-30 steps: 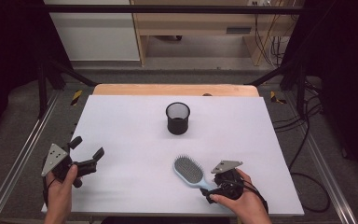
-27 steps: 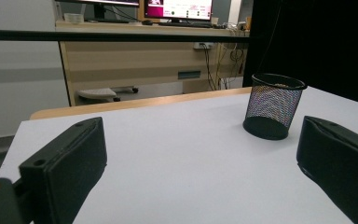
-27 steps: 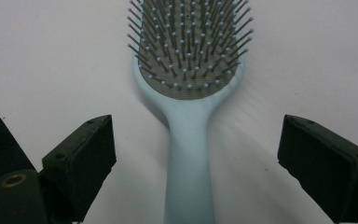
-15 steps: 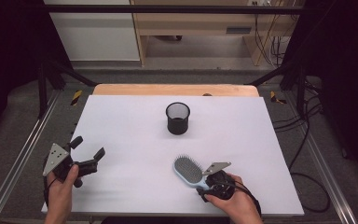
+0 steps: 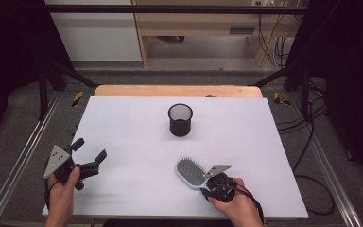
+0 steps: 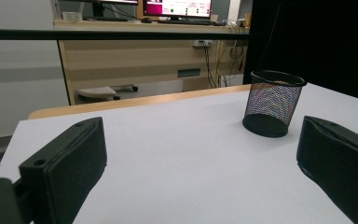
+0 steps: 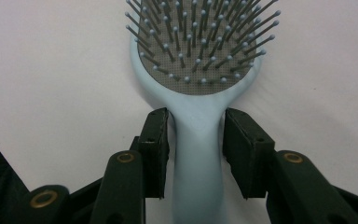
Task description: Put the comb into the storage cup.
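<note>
Hairbrush (image 5: 190, 172): near worktop (image 5: 123, 123) front edge, handle flanked by closing right hand-held gripper (image 5: 216, 182), not yet clamped; bare surface all around.

Hairbrush (image 7: 198, 140): smooth matt plastic w/ metal pins; cup (image 5: 180, 120): black wire mesh; table (image 5: 123, 123): matt white.
</note>
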